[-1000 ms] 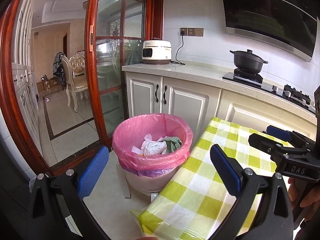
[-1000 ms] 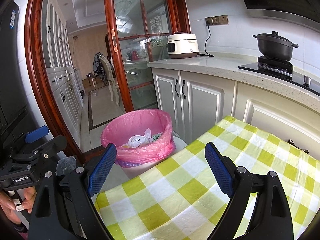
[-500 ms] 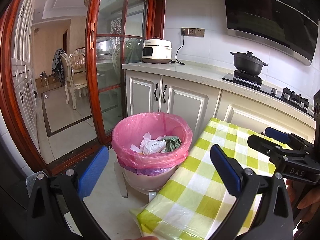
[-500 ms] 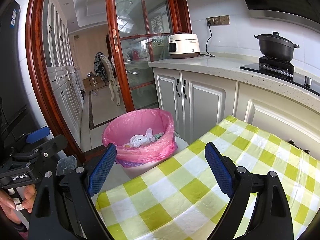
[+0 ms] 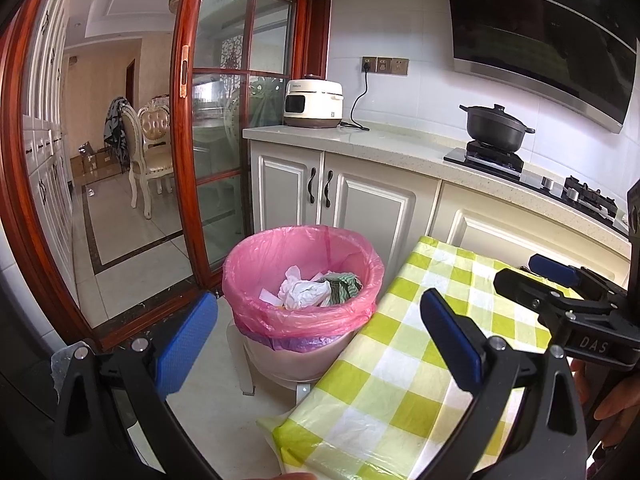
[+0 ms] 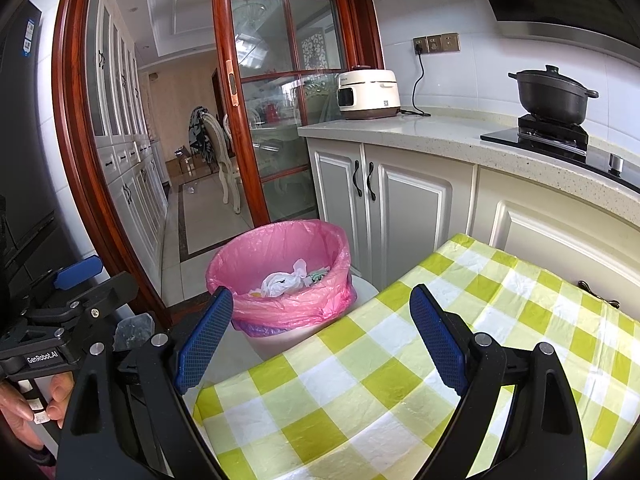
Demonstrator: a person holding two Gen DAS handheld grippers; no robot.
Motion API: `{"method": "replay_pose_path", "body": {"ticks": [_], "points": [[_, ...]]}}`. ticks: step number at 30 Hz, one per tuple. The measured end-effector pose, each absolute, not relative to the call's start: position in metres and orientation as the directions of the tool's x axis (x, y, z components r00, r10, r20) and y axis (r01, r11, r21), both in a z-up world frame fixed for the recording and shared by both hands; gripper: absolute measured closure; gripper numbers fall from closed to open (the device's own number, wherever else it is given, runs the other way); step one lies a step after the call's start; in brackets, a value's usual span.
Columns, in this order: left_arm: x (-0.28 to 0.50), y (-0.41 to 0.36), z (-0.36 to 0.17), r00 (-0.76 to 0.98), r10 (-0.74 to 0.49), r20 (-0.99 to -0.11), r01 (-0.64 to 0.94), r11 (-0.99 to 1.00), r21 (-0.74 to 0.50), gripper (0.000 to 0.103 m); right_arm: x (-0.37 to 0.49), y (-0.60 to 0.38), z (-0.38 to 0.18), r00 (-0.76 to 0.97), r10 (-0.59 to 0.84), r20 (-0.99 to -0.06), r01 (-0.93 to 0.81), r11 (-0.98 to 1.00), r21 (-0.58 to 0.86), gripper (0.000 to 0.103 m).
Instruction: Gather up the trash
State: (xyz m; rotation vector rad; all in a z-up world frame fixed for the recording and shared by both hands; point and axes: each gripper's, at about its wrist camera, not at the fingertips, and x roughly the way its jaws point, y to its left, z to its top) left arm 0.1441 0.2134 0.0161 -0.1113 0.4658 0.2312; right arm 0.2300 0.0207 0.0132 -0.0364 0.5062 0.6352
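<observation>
1. The bin (image 5: 303,298), lined with a pink bag (image 5: 256,264), stands on the floor just beside the table's (image 5: 404,364) near corner; crumpled white paper (image 5: 304,290) and a green-patterned scrap (image 5: 344,286) lie inside it, so some trash is already collected
2. The left gripper (image 5: 316,332) hangs over the gap between bin and table, its blue pads wide apart and nothing between them
3. The right gripper (image 6: 320,336) hovers above the checked cloth, jaws just as wide and empty
4. The cloth shows no loose trash in either view; its near part is hidden behind the gripper bodies, so I cannot tell whether anything lies there
5. My judgement: the collecting looks mostly done, unless trash lies out of view; the bag is not yet gathered or tied, which may be what is left
</observation>
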Motion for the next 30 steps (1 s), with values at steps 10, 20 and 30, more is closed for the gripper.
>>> {"method": "replay_pose_path", "body": {"ticks": [10, 20, 30], "points": [[0.1439, 0.2137, 0.0160, 0.868, 0.194, -0.457, -0.245, 0.968, -0.055, 0.005, 0.2292, 0.0220, 0.0137, 0.686, 0.560, -0.465, -0.579, 0.807, 0.119, 0.018], [0.1453, 0.2118, 0.0164, 0.869, 0.191, -0.457, -0.242, 0.969, -0.055, 0.005, 0.2293, 0.0218, 0.0140, 0.686, 0.560, -0.465, -0.579, 0.807, 0.119, 0.018], [0.1453, 0.2116, 0.0161, 0.868, 0.191, -0.458, -0.242, 0.969, -0.054, 0.005, 0.2293, 0.0221, 0.0139, 0.687, 0.559, -0.464, -0.576, 0.808, 0.120, 0.018]]}}
